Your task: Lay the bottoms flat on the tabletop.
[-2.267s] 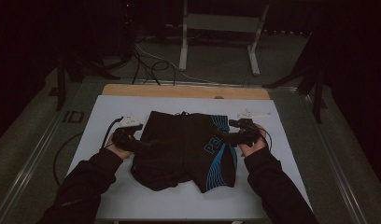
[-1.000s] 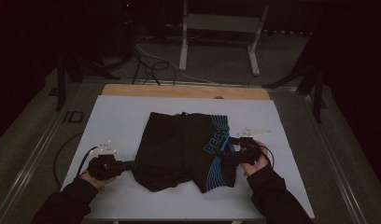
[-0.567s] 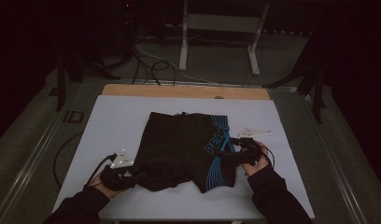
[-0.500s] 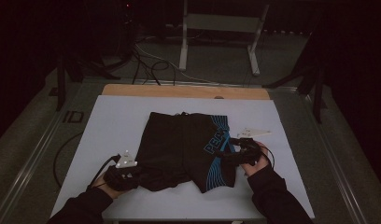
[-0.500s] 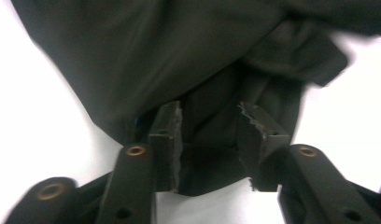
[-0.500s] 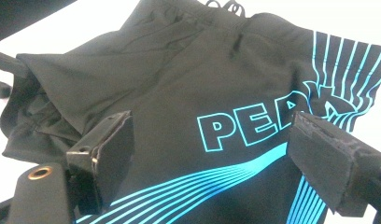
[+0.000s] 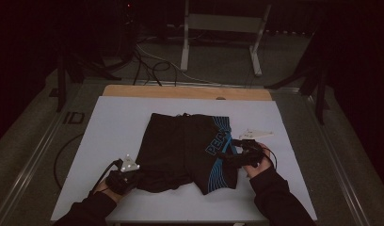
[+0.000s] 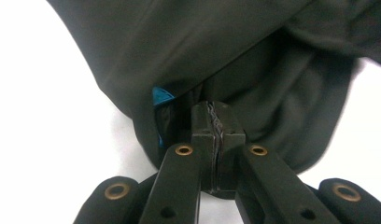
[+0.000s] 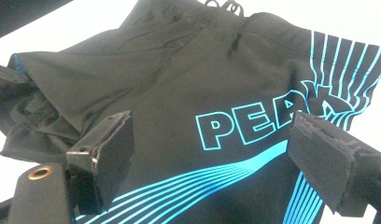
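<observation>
High view: a pair of black swim shorts (image 7: 188, 148) lies flat in the middle of the white table (image 7: 115, 117), waistband toward the far edge and leg hems toward the person, so its long axis runs away from the person. The left gripper (image 7: 129, 176) sits at the near-left leg hem; the right gripper (image 7: 230, 157) rests over the leg printed in blue, just beside the outer seam. Each hand is close to its own leg, the left one lower on the garment.

Left gripper view: the jaws have just been closing and now meet on a fold of black hem cloth pinched between the pads (image 8: 205, 126); a sliver of blue lining shows just left of them.

Right gripper view: the jaws stand wide apart with nothing pressed between them, hovering over the fabric. Outlined blue letters read "PEA", the rest hidden behind a pad (image 9: 328, 154); curved blue stripes sweep below.
</observation>
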Tool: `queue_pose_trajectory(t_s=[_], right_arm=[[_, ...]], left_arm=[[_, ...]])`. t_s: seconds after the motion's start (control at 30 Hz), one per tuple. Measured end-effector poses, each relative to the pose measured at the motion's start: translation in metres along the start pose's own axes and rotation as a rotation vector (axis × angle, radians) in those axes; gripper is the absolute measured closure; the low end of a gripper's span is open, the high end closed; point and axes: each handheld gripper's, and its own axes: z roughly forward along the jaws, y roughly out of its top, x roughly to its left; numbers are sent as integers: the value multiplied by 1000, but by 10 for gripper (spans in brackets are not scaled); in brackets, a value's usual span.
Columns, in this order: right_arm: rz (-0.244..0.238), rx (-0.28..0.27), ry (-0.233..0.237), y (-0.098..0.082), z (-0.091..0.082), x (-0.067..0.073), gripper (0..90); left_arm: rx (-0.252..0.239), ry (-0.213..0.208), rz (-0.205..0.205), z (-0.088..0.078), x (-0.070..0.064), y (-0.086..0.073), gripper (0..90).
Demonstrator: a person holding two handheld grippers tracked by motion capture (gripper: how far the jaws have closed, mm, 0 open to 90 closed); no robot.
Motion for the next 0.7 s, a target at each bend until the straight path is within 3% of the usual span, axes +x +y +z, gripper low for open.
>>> queue_pose_trajectory(t_s=[0.03, 0.07, 0.17, 0.4, 0.63, 0.67, 0.7], right_arm=[[-3, 1, 1, 0, -1, 0, 151], [-6, 2, -1, 0, -1, 0, 151], [2, -1, -3, -1, -3, -1, 151], [15, -4, -8, -4, -8, -3, 151], [17, -3, -7, -5, -10, -3, 151], [16, -1, -10, -5, -10, -2, 151], [15, -2, -10, -5, -9, -2, 151]], left_arm=[[0, 0, 0, 0, 0, 0, 894], [-54, -15, 25, -13, -3, -3, 892], [-91, -22, 54, -27, -7, -10, 890], [-62, -36, 68, -44, -14, -33, 881], [-29, -44, 84, -47, -13, -44, 899], [-56, -12, 67, -45, -12, -42, 777], [-56, -12, 67, -45, -12, -42, 700]])
